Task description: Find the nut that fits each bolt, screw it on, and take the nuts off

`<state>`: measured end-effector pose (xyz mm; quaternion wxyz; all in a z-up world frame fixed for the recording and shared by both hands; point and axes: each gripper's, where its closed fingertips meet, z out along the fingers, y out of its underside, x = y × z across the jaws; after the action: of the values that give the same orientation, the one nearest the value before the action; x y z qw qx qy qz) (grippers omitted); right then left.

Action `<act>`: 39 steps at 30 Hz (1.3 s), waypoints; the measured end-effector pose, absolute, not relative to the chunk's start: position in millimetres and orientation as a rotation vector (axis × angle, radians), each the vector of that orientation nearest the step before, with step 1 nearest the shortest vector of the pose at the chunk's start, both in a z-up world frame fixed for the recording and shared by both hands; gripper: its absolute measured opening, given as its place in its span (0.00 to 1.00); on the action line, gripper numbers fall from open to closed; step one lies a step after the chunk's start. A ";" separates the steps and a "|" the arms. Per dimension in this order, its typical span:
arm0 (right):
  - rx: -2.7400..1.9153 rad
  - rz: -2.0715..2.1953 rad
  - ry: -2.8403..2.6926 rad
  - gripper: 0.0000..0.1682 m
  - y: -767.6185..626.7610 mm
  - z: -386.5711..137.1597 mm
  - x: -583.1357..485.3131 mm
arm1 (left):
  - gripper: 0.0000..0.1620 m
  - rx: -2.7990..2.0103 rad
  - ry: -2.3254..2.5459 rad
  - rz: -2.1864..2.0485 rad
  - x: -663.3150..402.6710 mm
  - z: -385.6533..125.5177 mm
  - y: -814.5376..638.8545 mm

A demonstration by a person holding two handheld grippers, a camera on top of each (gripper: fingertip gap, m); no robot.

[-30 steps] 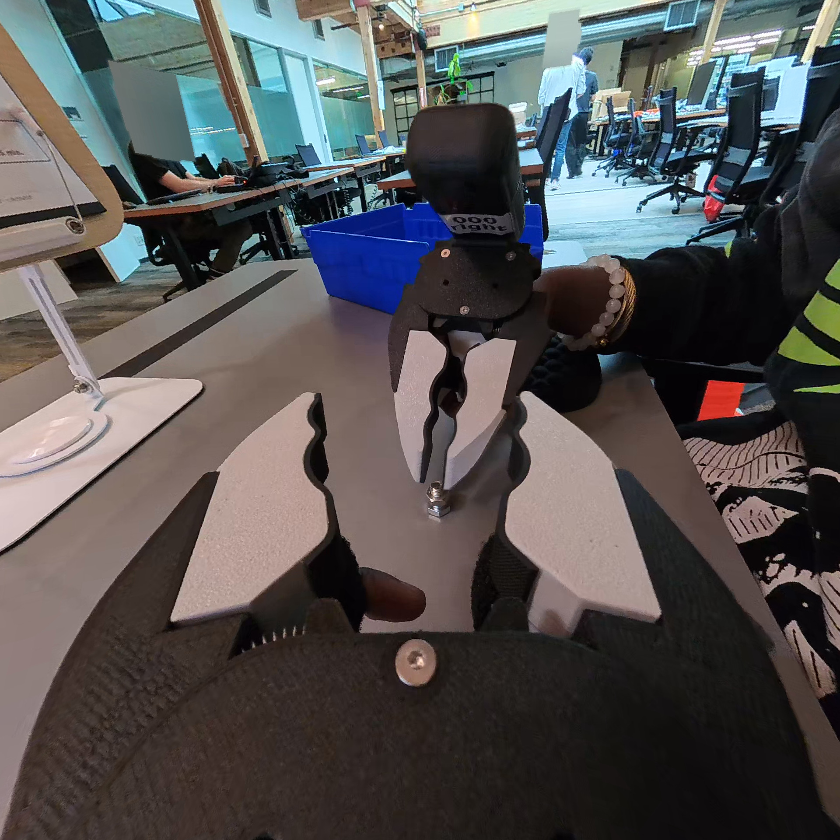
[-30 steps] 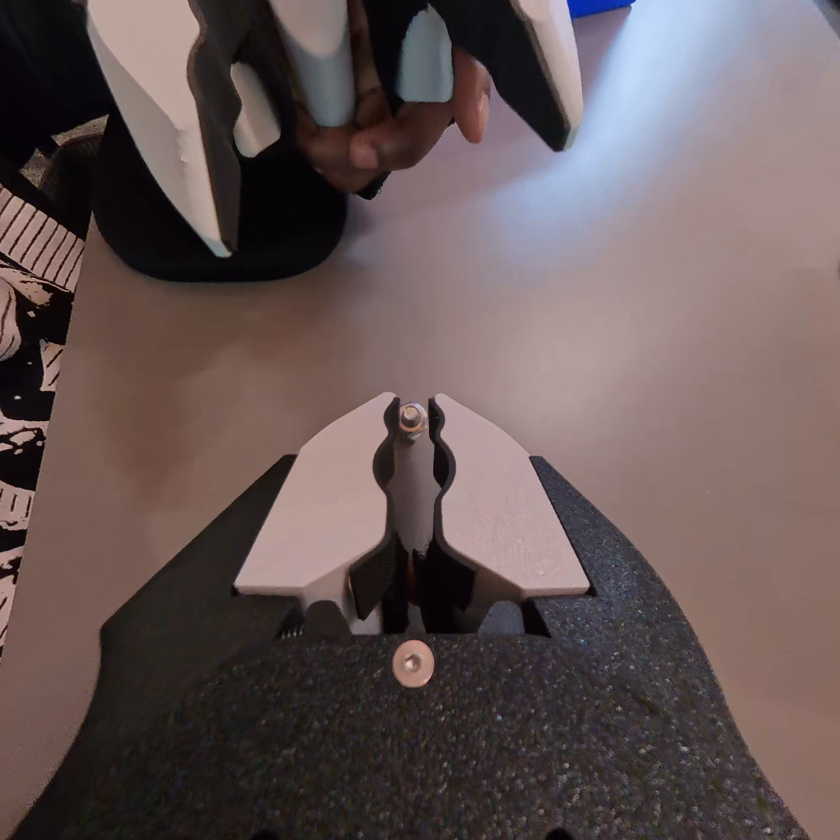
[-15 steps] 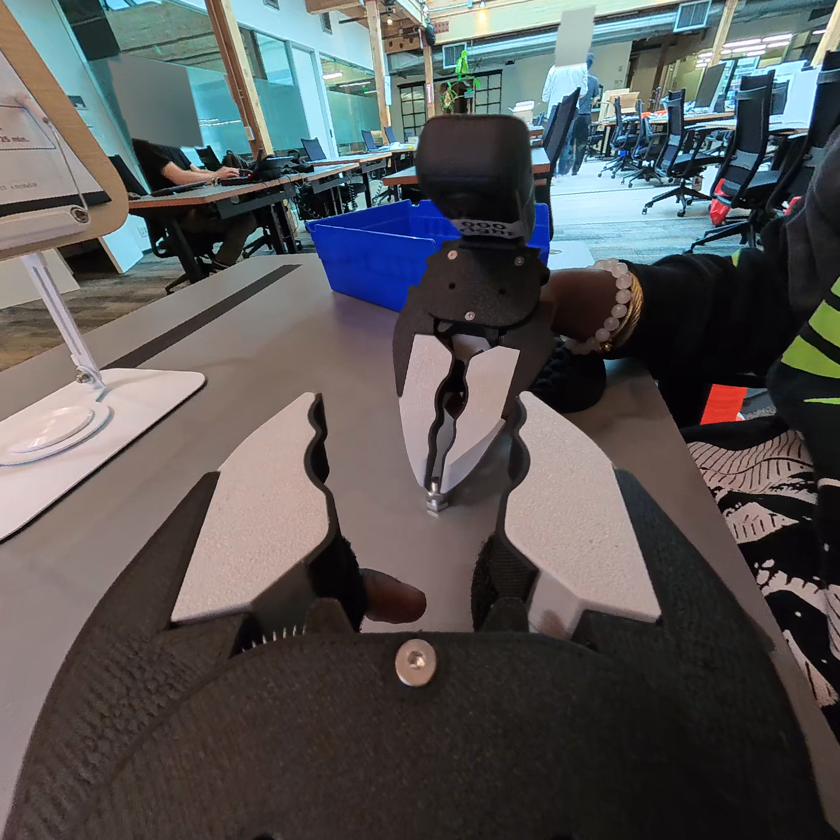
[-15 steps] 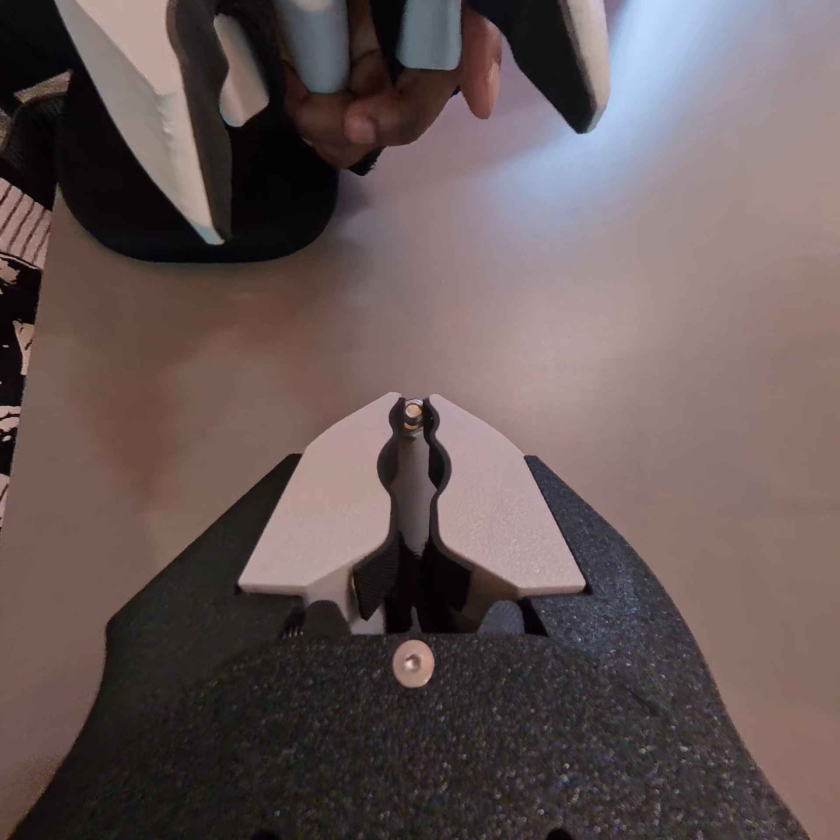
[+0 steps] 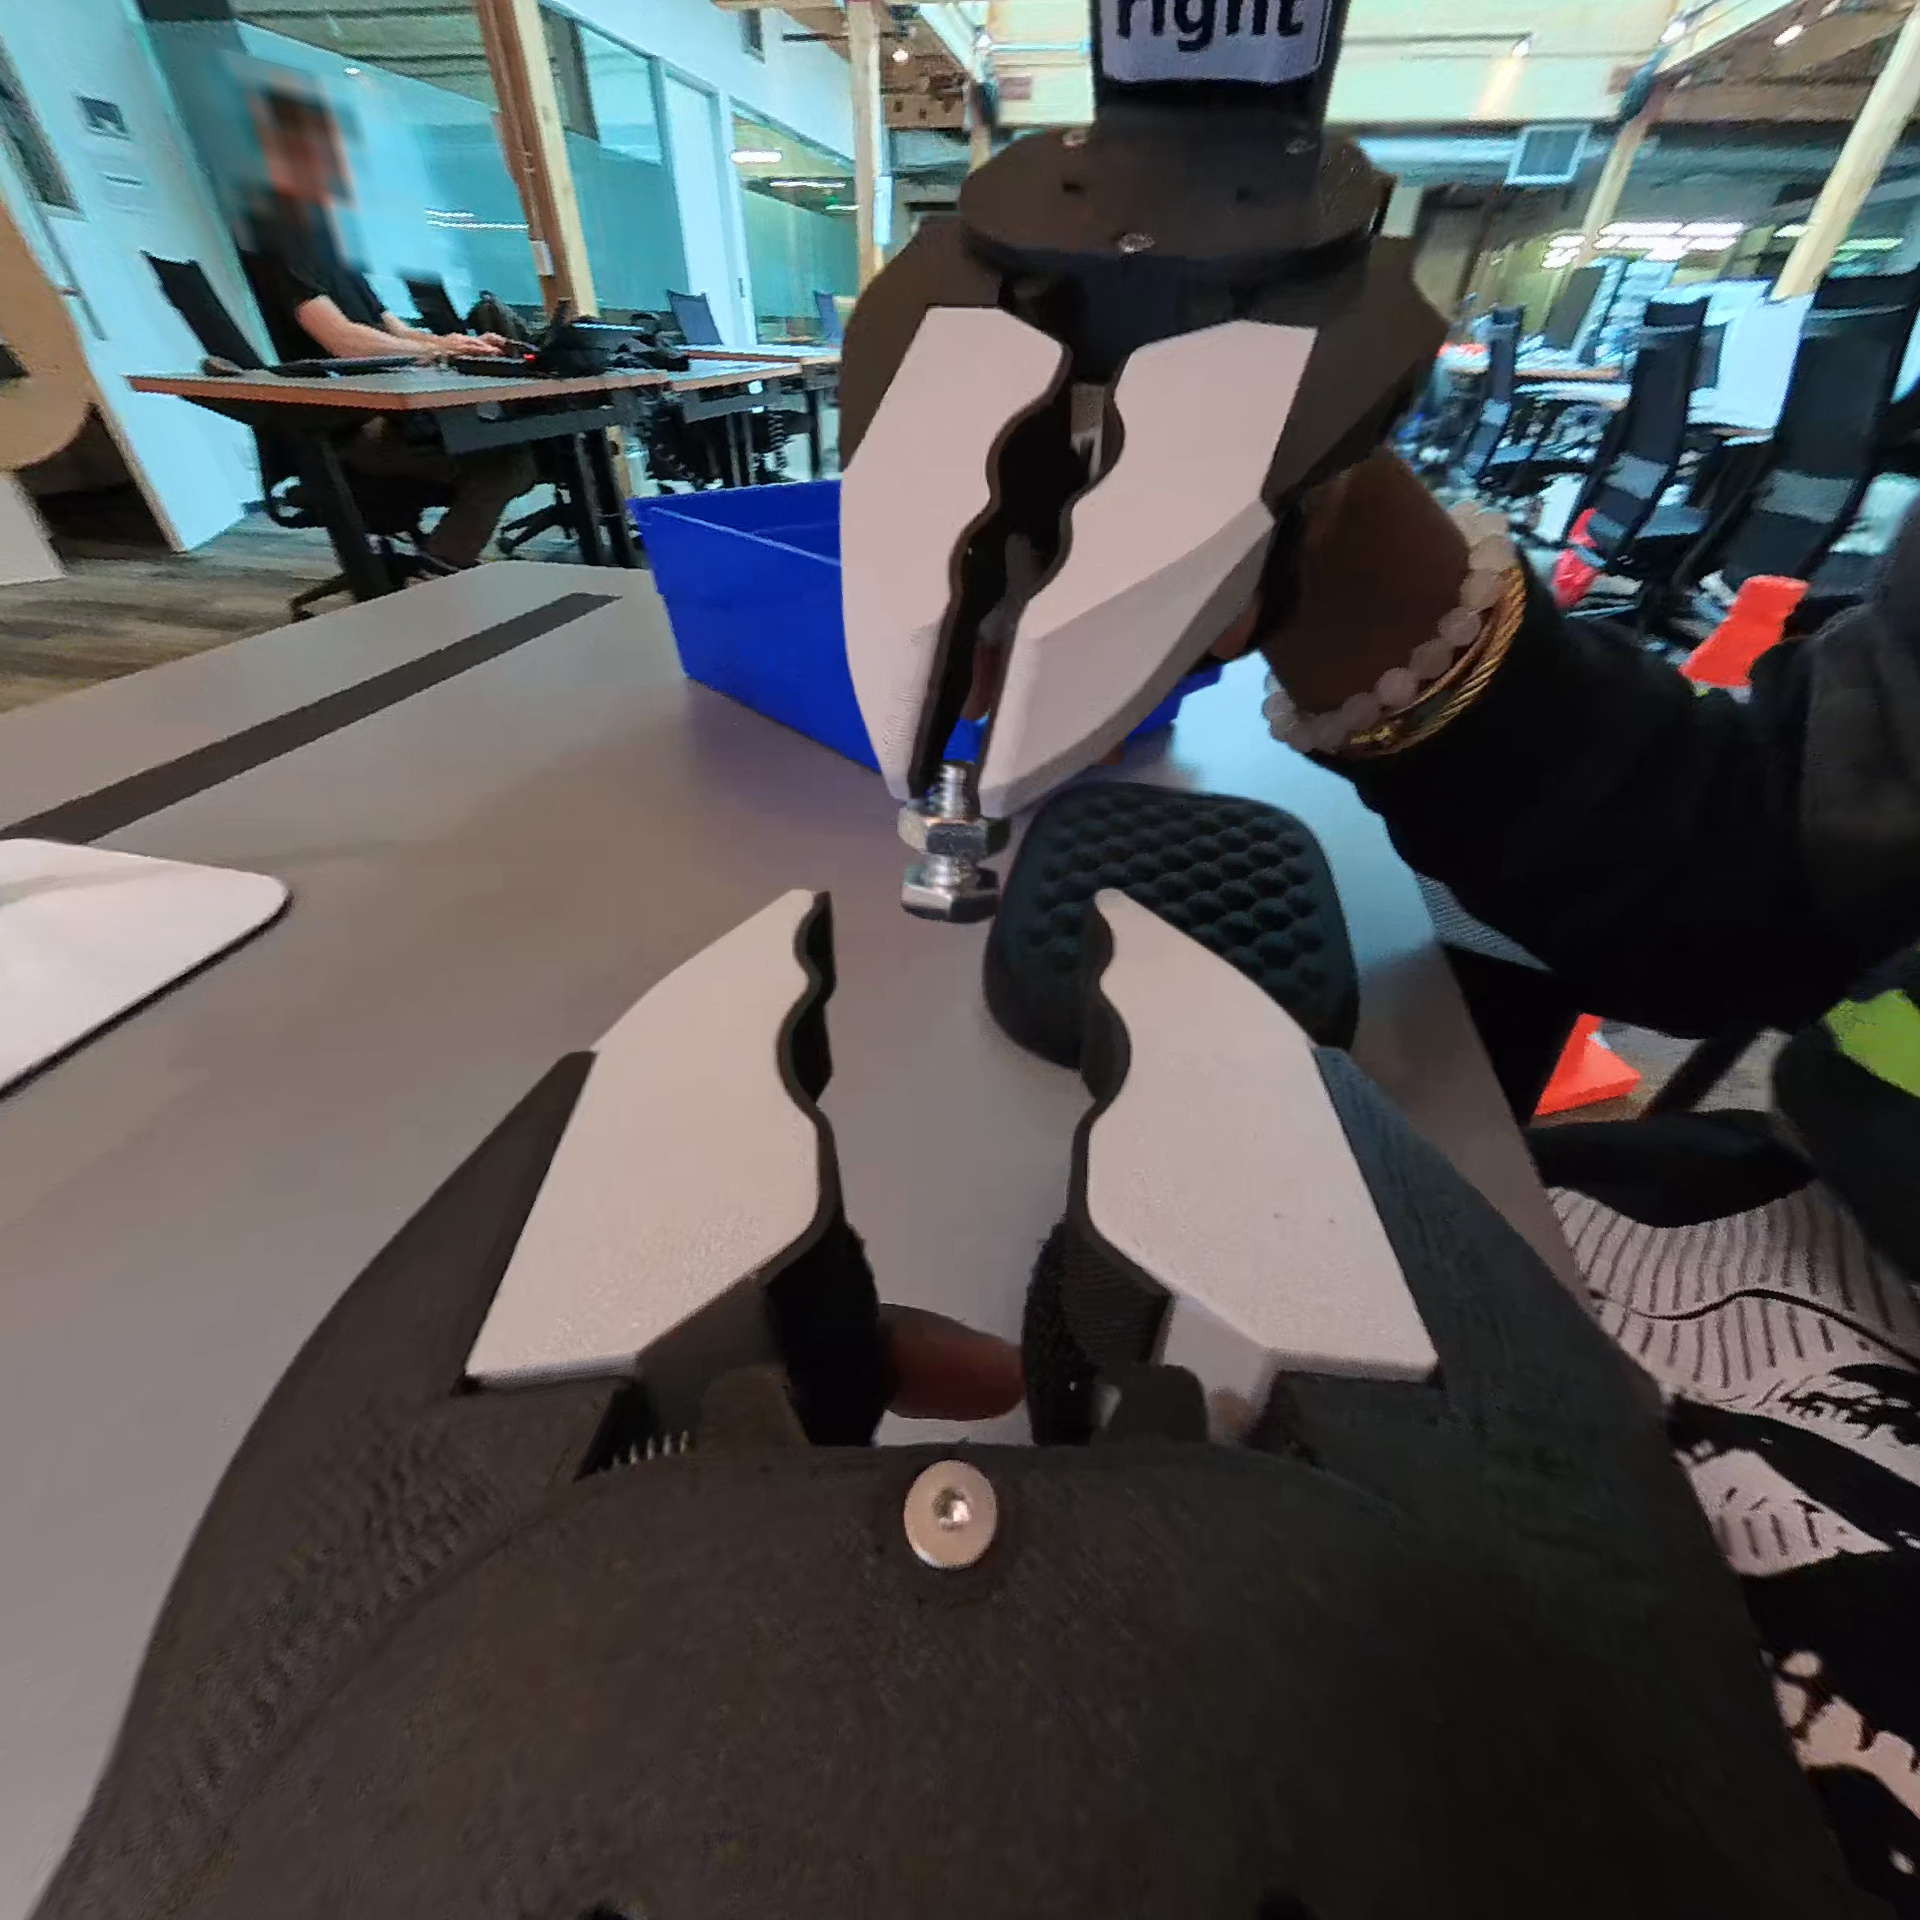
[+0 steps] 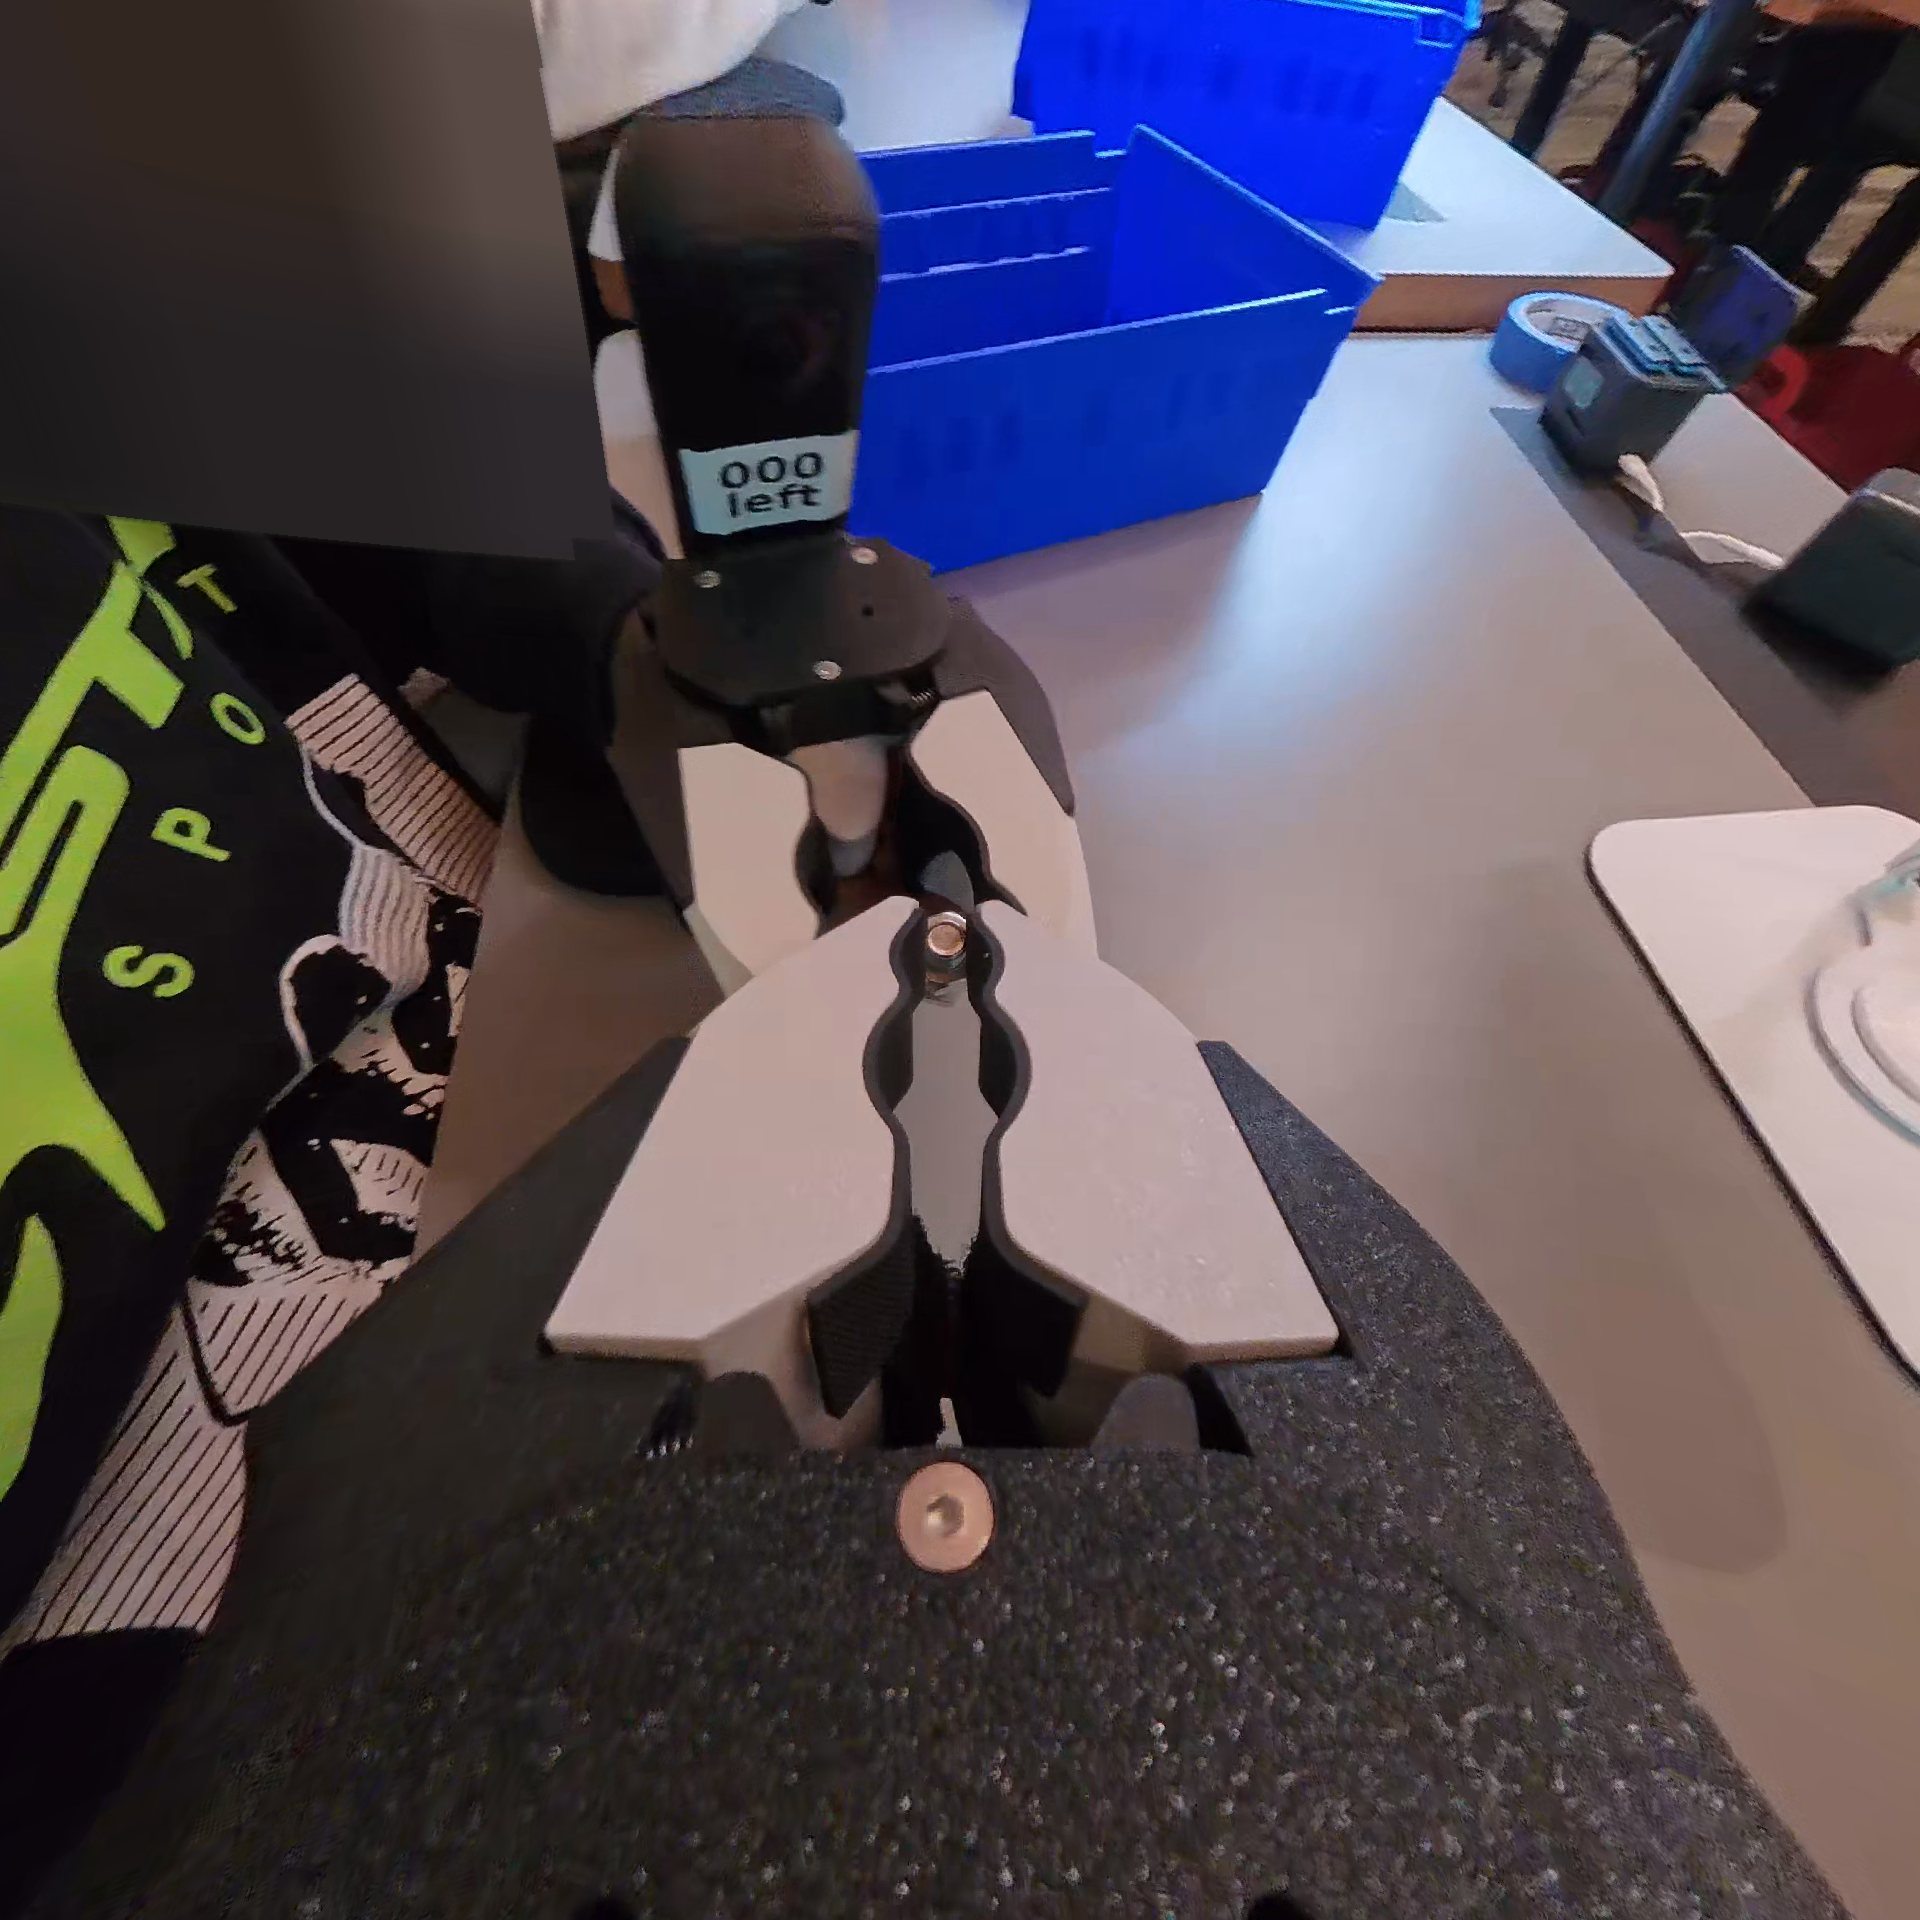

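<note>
Grey-faced left gripper [image 5: 951, 977] stands with jaws apart and empty, low over the table [image 5: 436, 831]. Just ahead of its tips and slightly above hangs the bolt [image 5: 948, 831], long axis near upright, head down, nut [image 5: 951, 829] midway along the thread. Right gripper [image 5: 951, 774], jaws clamped on the bolt's upper thread, points down from above; judgement: the left is placed to take the nut or head.
</note>
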<state>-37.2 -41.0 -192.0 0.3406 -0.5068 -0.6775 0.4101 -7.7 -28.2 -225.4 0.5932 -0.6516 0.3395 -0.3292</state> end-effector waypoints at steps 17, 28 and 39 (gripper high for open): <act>-1.612 0.948 -1.476 0.04 -20.2 -201.4 -60.6 | 0.16 -1.625 0.664 -0.316 -40.2 -237.3 1.3; -1.677 0.866 -1.294 0.04 -13.6 -208.7 -72.1 | 0.12 -1.640 0.622 -0.198 -53.3 -236.8 6.8; -1.682 0.875 -1.282 0.04 -15.6 -208.5 -74.2 | 0.07 -1.659 0.631 -0.187 -55.9 -240.5 7.5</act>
<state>-74.2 -15.6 -208.5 0.4134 -0.6691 -0.5101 0.3482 -55.9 7.5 -240.5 0.6276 -0.7236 0.2755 -0.0814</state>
